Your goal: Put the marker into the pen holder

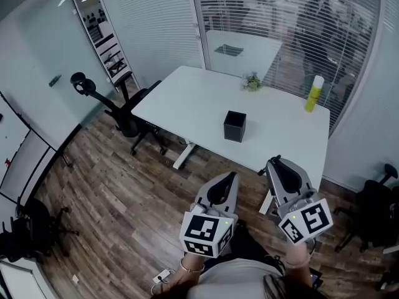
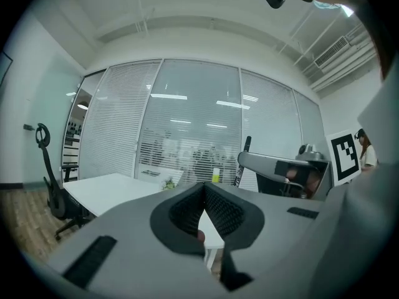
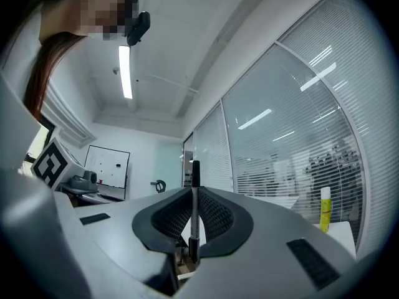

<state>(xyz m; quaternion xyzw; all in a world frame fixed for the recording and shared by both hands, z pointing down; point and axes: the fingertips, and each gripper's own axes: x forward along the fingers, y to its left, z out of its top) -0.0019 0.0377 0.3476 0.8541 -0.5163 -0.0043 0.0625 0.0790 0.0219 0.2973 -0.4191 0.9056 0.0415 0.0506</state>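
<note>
Right now the right tool (image 3: 194,199) pinches the marker (image 3: 195,170) upright, well apart from the pen holder (image 1: 235,126), which stands toward the bench's (image 1: 181,98) near edge. The left tool (image 2: 204,192) is pressed together, empty. Gripped so narrowly, the marker could pivot and miss the holder's opening.

The pen holder's (image 1: 235,127) inside is too dark.

No readable text or numbers.
</note>
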